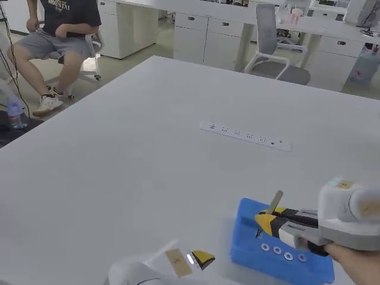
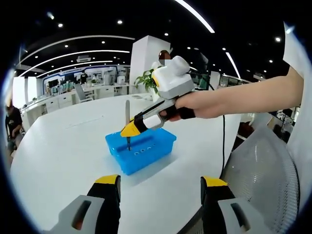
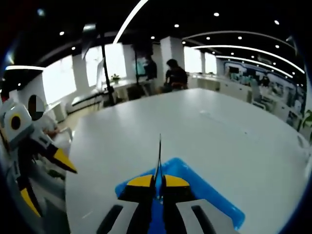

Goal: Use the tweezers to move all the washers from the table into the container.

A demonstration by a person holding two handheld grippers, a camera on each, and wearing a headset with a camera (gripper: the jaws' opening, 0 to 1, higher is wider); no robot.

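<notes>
The white table [image 1: 148, 148] carries a blue container [image 1: 244, 221] directly under the right gripper [image 1: 264, 221], which a hand [image 2: 204, 105] holds on an outstretched, nearly level arm, nose tilted down. Its jaws are pinched narrow on the tweezers [image 1: 275, 202], which stand almost upright with the tip inside the container, just beside a row of washers [image 1: 276, 250] on its floor. The left gripper [image 2: 161, 183] sits low and apart from the container, jaws spread wide.

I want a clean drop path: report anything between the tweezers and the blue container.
Nothing visible does. The right hand-held gripper holds the tweezers tips-down directly over the open blue container, near the washers already inside.
</notes>
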